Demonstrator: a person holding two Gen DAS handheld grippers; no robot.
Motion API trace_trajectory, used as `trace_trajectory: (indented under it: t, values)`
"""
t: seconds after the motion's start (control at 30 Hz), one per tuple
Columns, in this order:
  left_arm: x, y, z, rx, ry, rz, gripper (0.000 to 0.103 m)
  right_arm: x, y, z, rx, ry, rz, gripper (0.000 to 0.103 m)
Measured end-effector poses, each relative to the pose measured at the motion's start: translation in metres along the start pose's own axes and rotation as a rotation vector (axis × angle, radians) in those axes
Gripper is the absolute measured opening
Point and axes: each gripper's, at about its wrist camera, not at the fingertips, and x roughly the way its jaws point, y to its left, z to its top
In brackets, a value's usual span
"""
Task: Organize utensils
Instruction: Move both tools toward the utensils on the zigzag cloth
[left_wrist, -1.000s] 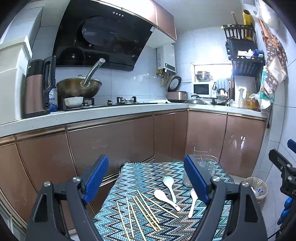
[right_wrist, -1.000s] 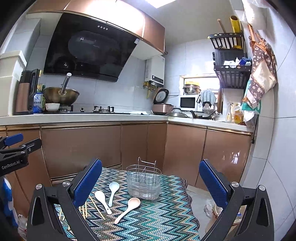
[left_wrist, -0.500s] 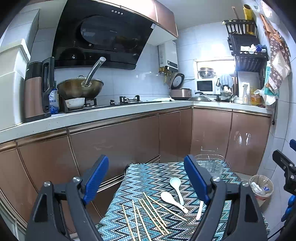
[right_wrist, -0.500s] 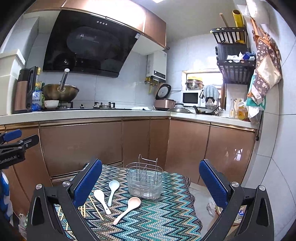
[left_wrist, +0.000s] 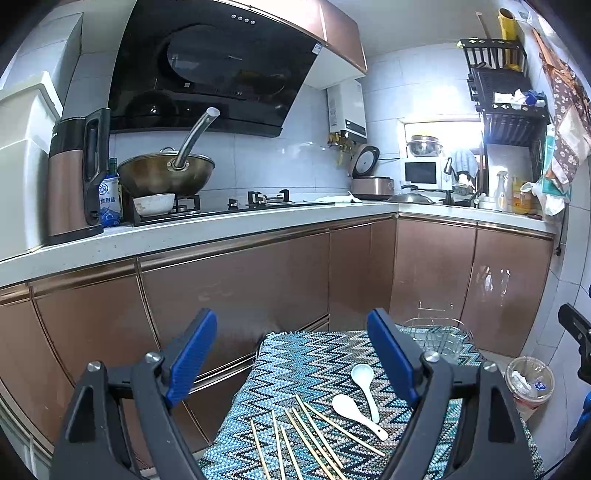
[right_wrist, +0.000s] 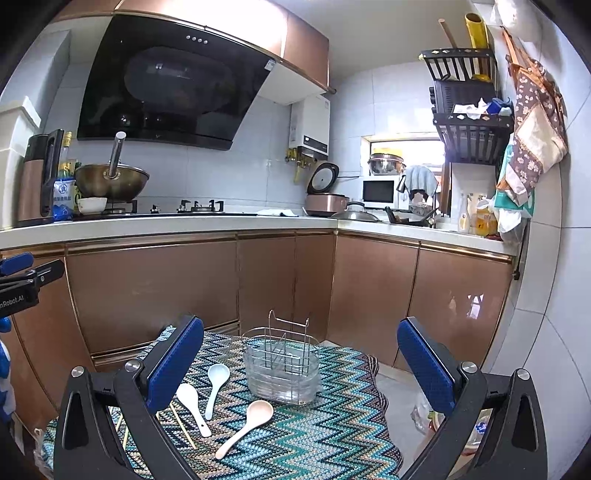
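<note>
Nothing has been sorted yet, as far as can be judged. The clear holder (right_wrist: 282, 373) with its wire frame stands empty near the far edge of the cloth-covered worktop (right_wrist: 332, 435). Three spoons lie loose on the cloth: a pale pink spoon (right_wrist: 245, 426) just in front of the holder, and a white spoon (right_wrist: 192, 406) and a pale blue spoon (right_wrist: 214, 384) towards the left. The chopsticks (left_wrist: 314, 435) are scattered at the near left edge. All of it is left to be moved.

The left gripper (left_wrist: 291, 369) and the right gripper (right_wrist: 301, 365) are held above the worktop, jaws wide apart, nothing between them.

"nRobot.AI" can be read on the left gripper's body (at the right view's left edge); the Chinese print on the blue-and-white bag (left_wrist: 109, 205) is too small to be read.
</note>
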Motion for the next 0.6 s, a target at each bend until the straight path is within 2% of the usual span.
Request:
trace_trajectory:
  t: [0.3, 0.6]
  values:
    - [0.017, 0.005, 0.000, -0.024, 0.037, -0.028, 0.083, 0.004, -0.006, 0.004, 0.002, 0.007, -0.017, 0.103]
    - [0.045, 0.053, 0.002, -0.119, 0.119, 0.051, 0.083, 0.035, -0.013, -0.010, 0.026, 0.077, 0.041, 0.103]
